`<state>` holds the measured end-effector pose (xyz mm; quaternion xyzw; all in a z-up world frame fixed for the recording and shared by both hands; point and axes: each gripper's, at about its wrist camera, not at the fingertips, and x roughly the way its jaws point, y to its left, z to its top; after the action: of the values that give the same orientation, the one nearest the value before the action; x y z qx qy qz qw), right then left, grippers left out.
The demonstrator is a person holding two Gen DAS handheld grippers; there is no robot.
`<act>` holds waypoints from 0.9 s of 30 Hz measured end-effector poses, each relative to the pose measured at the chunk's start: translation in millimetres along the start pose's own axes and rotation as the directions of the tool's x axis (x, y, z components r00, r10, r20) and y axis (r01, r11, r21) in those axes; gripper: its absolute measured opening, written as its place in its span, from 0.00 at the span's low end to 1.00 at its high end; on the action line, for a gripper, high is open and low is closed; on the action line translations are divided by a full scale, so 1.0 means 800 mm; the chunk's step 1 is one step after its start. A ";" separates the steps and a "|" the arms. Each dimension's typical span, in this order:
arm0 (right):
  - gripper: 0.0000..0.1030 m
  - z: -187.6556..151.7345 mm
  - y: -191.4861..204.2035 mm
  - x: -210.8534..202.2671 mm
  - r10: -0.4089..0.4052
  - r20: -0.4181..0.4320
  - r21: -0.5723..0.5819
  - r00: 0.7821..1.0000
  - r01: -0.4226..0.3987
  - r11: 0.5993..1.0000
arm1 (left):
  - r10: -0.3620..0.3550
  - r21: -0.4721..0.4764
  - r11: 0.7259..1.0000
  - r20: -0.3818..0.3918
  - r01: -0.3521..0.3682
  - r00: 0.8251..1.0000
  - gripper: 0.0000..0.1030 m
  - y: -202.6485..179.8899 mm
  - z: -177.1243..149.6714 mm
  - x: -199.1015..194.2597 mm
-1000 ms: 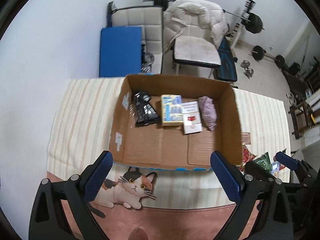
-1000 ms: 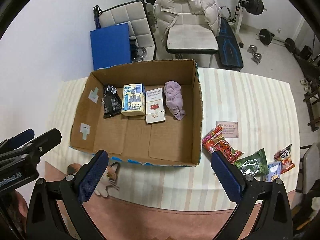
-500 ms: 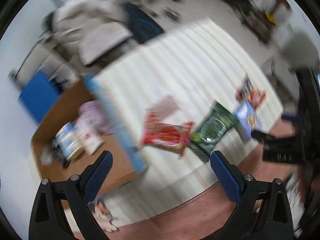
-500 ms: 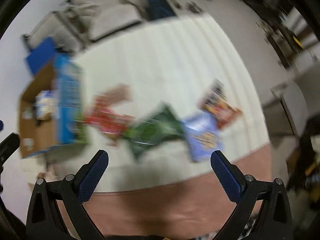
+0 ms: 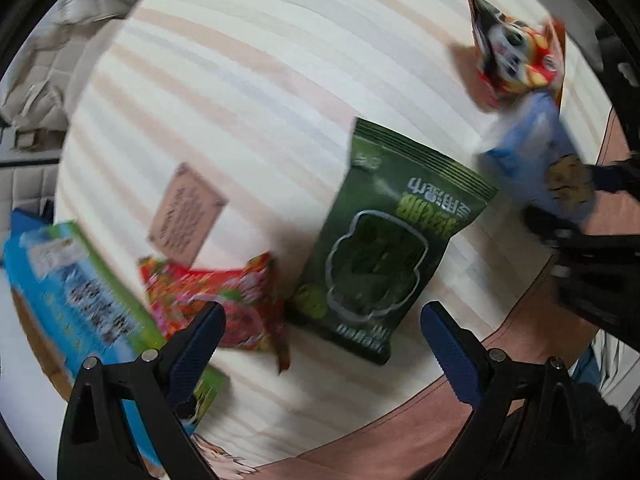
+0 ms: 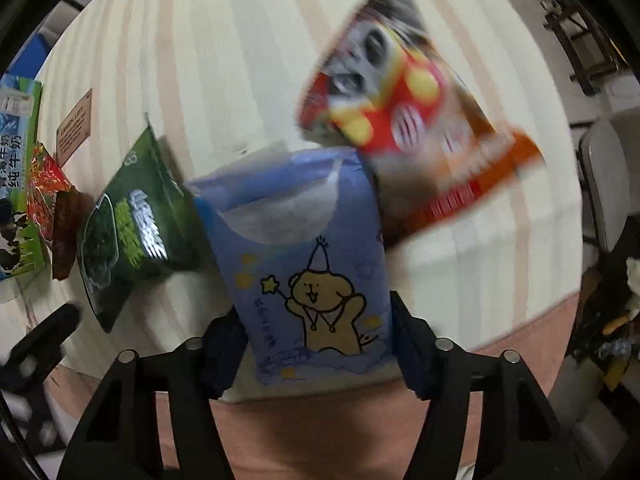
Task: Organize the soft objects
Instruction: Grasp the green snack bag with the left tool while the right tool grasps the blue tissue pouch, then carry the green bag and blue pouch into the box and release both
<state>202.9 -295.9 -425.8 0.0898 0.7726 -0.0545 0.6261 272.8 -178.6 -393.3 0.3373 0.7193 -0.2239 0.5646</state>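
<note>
My right gripper [image 6: 316, 340] has its jaws around the lower end of a blue soft pack with a bear drawing [image 6: 308, 264]; the pack also shows in the left wrist view [image 5: 536, 160]. A red and orange snack bag [image 6: 404, 124] lies just beyond it. A green snack bag [image 5: 384, 236] lies in front of my open, empty left gripper [image 5: 320, 328], which hovers above the striped cloth. A red snack bag [image 5: 224, 300] lies by its left finger. The cardboard box's printed side [image 5: 76, 296] is at the left.
A small brown card [image 5: 184, 212] lies on the striped tablecloth [image 5: 260, 80] beyond the red bag. The table's pink front edge [image 5: 400, 440] runs close below the grippers. A padded chair and furniture stand past the table's far side.
Both grippers swung right from the box to the snack bags and came in low. The right gripper's jaws have narrowed around the blue pack.
</note>
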 end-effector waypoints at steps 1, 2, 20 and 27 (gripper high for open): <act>0.64 -0.008 -0.012 -0.001 -0.008 -0.002 0.008 1.000 0.008 1.000 | 0.001 0.025 1.000 -0.016 -0.001 1.000 0.97 -0.007 0.006 0.008; 0.64 -0.013 -0.019 -0.001 -0.011 -0.006 0.014 1.000 0.011 1.000 | 0.004 0.046 0.999 -0.030 -0.002 1.000 0.97 -0.013 0.011 0.015; 0.53 -0.037 -0.098 0.002 0.087 0.004 0.136 0.996 -0.087 0.987 | -0.186 -0.209 0.964 -0.093 0.163 0.978 0.39 -0.051 -0.004 0.045; 0.62 -0.064 -0.104 0.016 0.134 -0.045 0.157 0.990 -0.126 0.980 | -0.281 -0.297 0.921 -0.053 0.253 0.958 0.58 -0.065 -0.028 0.063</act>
<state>133.9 -366.6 -429.6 0.1895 0.7755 -0.0702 0.5981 213.0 -185.9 -439.2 0.1606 0.8093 -0.1756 0.5371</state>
